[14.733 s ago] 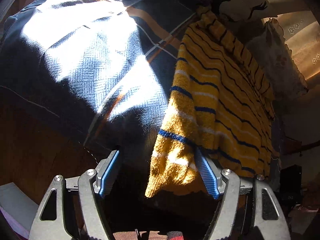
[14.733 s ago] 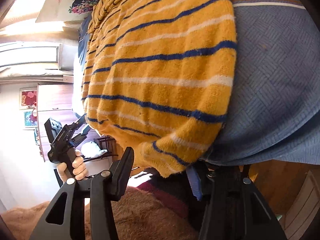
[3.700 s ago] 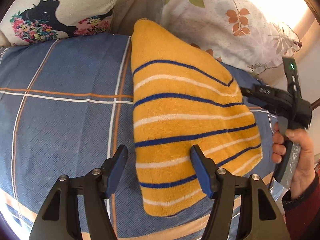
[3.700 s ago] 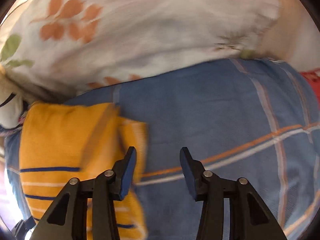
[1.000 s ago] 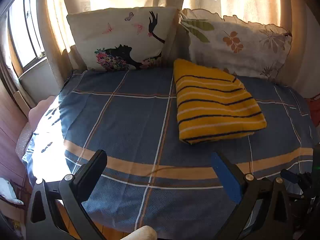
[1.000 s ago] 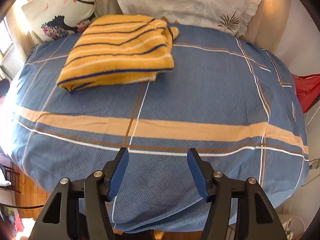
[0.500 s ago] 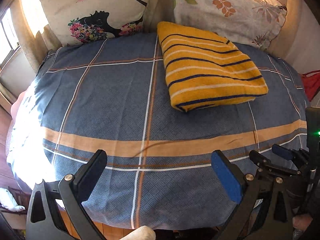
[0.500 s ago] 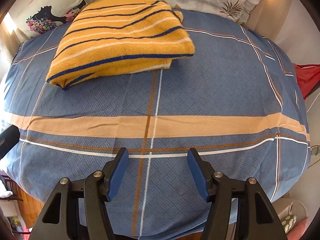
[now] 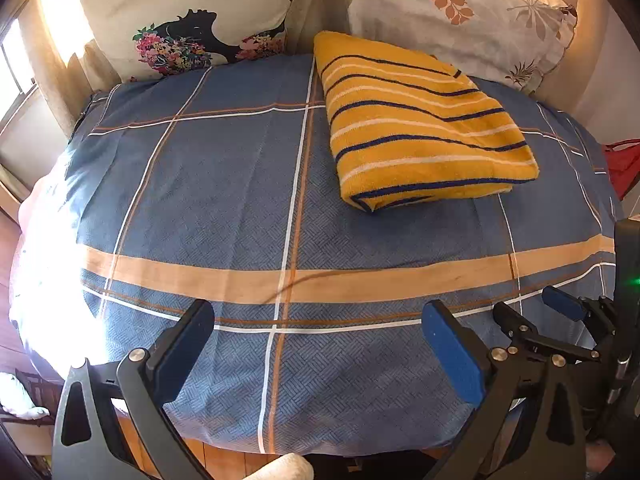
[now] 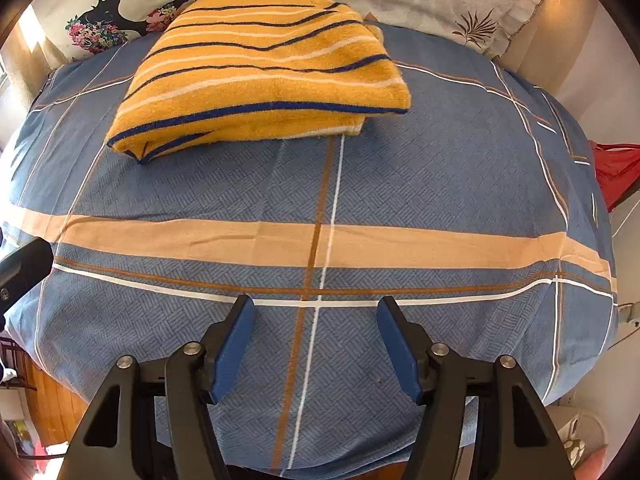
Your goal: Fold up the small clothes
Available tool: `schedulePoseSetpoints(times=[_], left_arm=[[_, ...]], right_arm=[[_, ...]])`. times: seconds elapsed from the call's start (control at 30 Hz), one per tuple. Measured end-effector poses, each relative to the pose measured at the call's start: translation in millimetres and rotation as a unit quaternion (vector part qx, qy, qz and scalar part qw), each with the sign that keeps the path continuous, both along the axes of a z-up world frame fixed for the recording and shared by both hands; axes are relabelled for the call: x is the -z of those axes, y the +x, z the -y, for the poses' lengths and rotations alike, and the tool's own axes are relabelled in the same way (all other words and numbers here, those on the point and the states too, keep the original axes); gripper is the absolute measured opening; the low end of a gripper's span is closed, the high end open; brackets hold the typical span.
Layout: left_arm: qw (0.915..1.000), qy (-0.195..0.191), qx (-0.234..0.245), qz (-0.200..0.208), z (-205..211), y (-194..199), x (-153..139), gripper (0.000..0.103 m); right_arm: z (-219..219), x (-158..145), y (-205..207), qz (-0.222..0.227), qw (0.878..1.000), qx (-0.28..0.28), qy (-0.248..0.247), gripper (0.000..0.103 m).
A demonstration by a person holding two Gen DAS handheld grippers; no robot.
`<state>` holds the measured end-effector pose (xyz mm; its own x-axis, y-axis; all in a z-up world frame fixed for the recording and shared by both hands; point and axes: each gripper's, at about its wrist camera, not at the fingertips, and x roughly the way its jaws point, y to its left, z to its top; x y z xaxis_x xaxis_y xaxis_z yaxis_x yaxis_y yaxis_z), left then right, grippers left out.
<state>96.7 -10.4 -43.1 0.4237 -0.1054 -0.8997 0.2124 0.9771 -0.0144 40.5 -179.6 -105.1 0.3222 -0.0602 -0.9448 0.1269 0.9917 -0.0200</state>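
A yellow knitted garment with blue and white stripes lies folded into a thick rectangle at the back of the bed, near the pillows. My left gripper hangs wide open over the bed's front edge, nothing between its fingers. My right gripper also hovers over the front part of the blue checked bedcover, well short of the garment. Its jaws are opening and hold nothing. In the left wrist view it shows at the lower right.
Two pillows lean at the bed's head: one with a dark floral print, one white with leaves. A red object lies beyond the bed's right side. Wooden floor shows below the front edge.
Both grippers have sunk and tipped down toward the bed, so the garment looks larger. The folded garment itself has stayed in place. The right gripper has come further into the left wrist view.
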Motion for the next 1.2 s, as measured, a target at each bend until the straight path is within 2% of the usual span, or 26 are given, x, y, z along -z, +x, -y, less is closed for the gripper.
schedulePoseSetpoints(times=[0.43,0.9,1.2], left_arm=[[0.9999,-0.010,-0.003,-0.002,27.2,-9.0,-0.7,0.103],[0.9999,0.015,0.003,-0.001,56.1,-8.6,-2.1,0.103],[0.9999,0.014,0.007,0.000,67.1,-6.1,-4.4,0.103]], right_arm=[[26.9,0.8,-1.4,0.000,1.000,-0.016,-0.005,0.069],[51.9,5.5,3.3,0.004,1.000,-0.028,0.002,0.071],[60.5,7.4,7.1,0.008,1.000,-0.026,0.007,0.071]])
